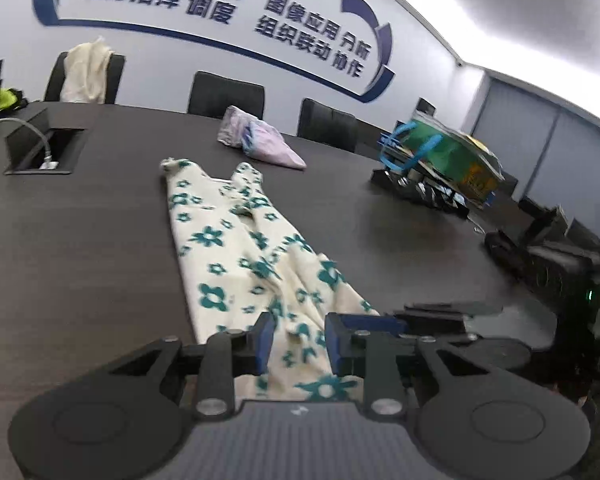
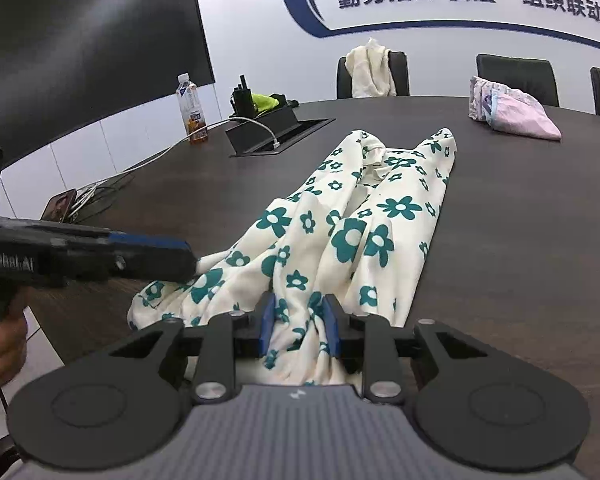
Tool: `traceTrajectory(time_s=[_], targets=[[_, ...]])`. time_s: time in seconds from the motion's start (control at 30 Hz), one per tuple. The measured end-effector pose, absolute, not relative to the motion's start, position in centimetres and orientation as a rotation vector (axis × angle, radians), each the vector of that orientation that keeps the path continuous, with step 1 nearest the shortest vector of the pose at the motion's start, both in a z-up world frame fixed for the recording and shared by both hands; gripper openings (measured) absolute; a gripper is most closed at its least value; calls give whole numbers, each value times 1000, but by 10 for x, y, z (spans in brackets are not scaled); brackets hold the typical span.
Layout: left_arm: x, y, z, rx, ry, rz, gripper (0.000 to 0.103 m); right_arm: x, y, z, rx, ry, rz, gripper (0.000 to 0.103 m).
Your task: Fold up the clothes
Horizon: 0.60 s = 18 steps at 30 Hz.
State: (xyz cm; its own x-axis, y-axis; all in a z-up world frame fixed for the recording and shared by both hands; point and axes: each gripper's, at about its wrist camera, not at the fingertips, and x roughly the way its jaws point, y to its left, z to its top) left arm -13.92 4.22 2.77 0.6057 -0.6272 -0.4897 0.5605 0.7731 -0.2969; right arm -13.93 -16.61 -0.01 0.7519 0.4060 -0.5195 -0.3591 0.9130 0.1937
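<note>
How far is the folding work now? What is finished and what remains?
Done: a pink piece at the far side looks folded, perhaps already finished. In hand: the right tool is shut on the near edge of the floral garment; the left tool has that edge between its fingers, grip unclear. Remaining: the garment lies stretched along the table, no fold made yet.

I see a dark wood-grain conference table (image 2: 520, 240). On it lie a cream garment with teal flower print (image 2: 364, 220), spread lengthwise, a folded lilac cloth bundle (image 2: 512, 114) beyond it, a plastic drink bottle (image 2: 191, 110) standing upright near an open black cable box (image 2: 276, 134), and a green bag with blue handles (image 1: 440, 148).
</note>
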Motion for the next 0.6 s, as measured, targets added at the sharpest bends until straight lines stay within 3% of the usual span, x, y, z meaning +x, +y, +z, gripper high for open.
traceTrajectory(time_s=[0.6], targets=[[-139,28,9,-31,628,-660,31,-151,-182,11,212,492,452,27]])
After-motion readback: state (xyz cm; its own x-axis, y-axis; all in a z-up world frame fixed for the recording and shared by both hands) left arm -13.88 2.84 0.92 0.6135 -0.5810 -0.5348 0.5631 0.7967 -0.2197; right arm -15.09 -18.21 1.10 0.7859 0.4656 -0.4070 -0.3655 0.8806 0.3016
